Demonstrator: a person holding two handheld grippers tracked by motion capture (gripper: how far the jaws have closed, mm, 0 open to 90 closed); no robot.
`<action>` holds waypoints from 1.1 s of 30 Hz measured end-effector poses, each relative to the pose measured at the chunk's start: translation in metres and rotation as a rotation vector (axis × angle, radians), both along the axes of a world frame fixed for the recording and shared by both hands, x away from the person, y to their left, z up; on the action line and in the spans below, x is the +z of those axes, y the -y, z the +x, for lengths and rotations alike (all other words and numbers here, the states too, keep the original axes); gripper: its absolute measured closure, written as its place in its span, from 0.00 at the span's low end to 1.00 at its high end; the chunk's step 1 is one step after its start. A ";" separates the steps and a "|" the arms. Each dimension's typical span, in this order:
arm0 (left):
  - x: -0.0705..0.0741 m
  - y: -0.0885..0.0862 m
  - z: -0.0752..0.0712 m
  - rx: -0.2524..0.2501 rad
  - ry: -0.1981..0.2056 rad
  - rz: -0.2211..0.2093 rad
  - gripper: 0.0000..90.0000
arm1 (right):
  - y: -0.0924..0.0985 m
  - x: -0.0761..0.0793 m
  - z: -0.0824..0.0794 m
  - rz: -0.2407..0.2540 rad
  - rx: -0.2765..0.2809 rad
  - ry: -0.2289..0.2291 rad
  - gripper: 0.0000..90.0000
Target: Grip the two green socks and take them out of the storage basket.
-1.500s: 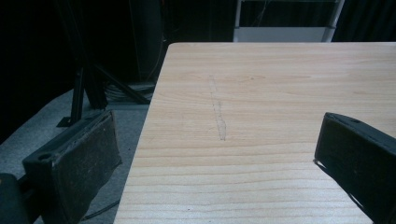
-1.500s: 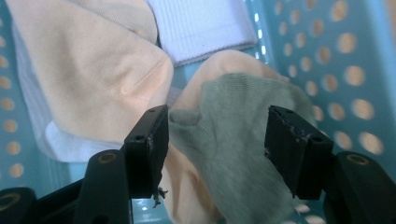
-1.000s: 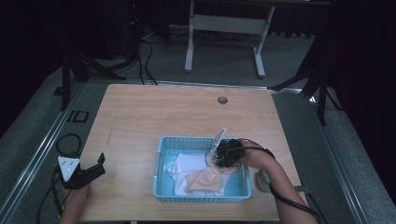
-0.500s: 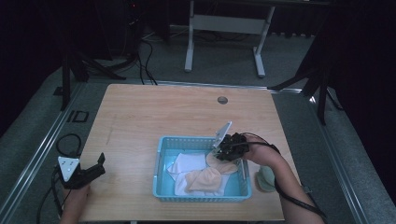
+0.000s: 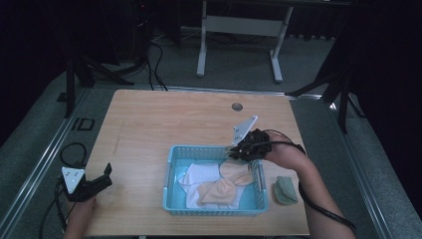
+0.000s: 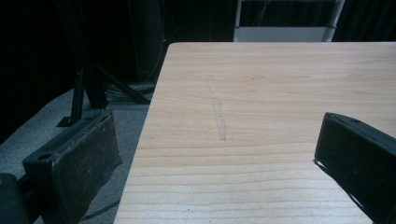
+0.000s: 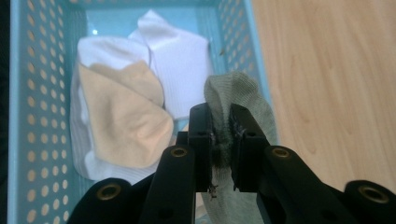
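Right gripper view, hand-held gripper pinching grey-green sock

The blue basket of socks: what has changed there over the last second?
The right gripper has risen from the basket, its jaws just closing on a grey-green sock pinched between them. The left gripper, the white and peach socks and the other grey-green sock on the table stayed put.

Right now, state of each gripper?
Left gripper: open, holding nothing, over the table.
Right gripper: closed on a grey-green sock above the basket.
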State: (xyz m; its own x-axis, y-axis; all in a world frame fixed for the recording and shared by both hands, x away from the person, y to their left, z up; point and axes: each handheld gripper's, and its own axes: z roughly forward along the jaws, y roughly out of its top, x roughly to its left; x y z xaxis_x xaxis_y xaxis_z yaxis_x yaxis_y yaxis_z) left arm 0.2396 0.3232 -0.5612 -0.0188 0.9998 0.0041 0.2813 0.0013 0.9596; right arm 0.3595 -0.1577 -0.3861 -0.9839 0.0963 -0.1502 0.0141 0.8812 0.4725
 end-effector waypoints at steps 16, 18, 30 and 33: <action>0.000 0.001 0.000 0.004 0.000 0.002 0.00 | 0.059 0.018 0.010 0.031 -0.128 0.053 0.89; 0.000 0.001 0.000 0.003 -0.003 0.005 0.01 | 0.077 0.014 0.014 0.032 -0.176 0.052 0.89; 0.000 0.001 0.000 0.002 -0.003 0.006 0.00 | 0.130 -0.022 0.032 0.052 -0.333 0.034 0.89; 0.000 0.001 0.000 0.003 -0.004 0.006 0.00 | 0.135 -0.036 0.036 0.067 -0.354 0.023 0.89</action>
